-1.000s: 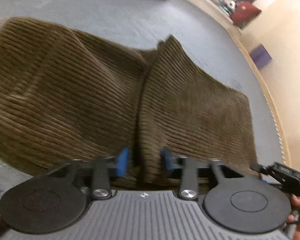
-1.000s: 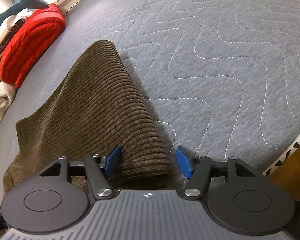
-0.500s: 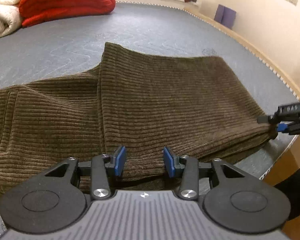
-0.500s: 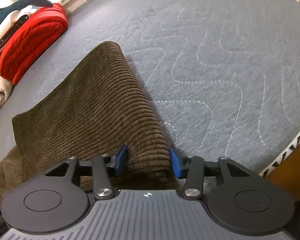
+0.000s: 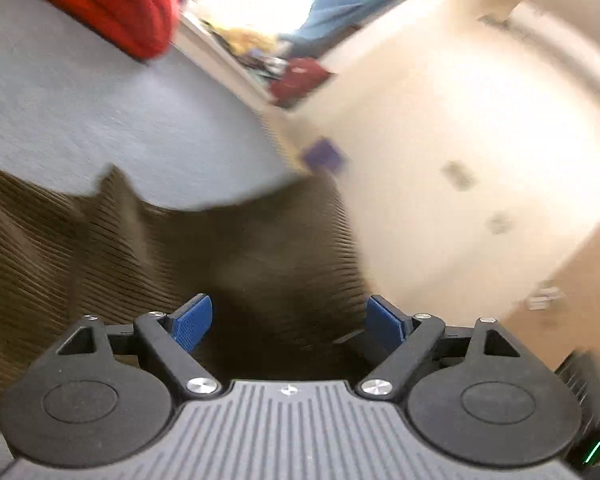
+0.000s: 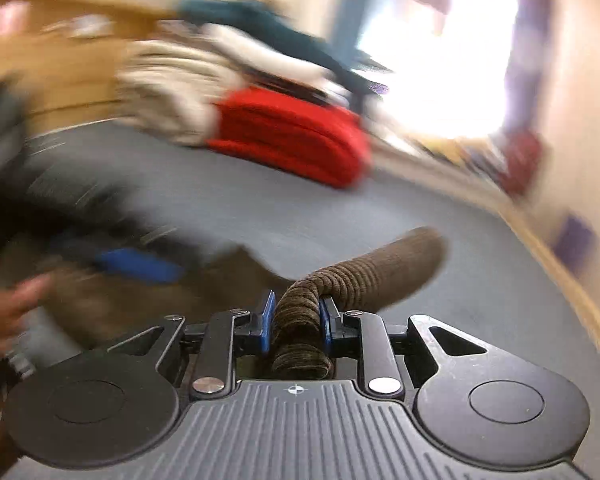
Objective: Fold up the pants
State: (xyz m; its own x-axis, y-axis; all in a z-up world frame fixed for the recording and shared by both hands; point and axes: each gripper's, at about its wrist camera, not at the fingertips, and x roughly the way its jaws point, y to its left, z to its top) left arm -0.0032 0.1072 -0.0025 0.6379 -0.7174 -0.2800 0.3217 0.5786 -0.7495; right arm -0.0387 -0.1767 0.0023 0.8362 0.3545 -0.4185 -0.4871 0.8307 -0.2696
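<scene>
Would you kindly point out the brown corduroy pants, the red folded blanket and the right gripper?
brown corduroy pants (image 6: pixel 300 328): right wrist view, bunched fabric between the pads.
red folded blanket (image 6: pixel 296 136): right wrist view, middle of its folded side.
right gripper (image 6: pixel 296 320): right wrist view, midway between fingertips.

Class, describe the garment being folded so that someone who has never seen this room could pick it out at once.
Start at the wide grey quilted mattress; a red folded blanket lies at its far end. Nearer the cameras lie the brown pants, one bunched end clamped in the right gripper. Their dark brown ribbed corduroy sets them apart from the red and cream bedding.
</scene>
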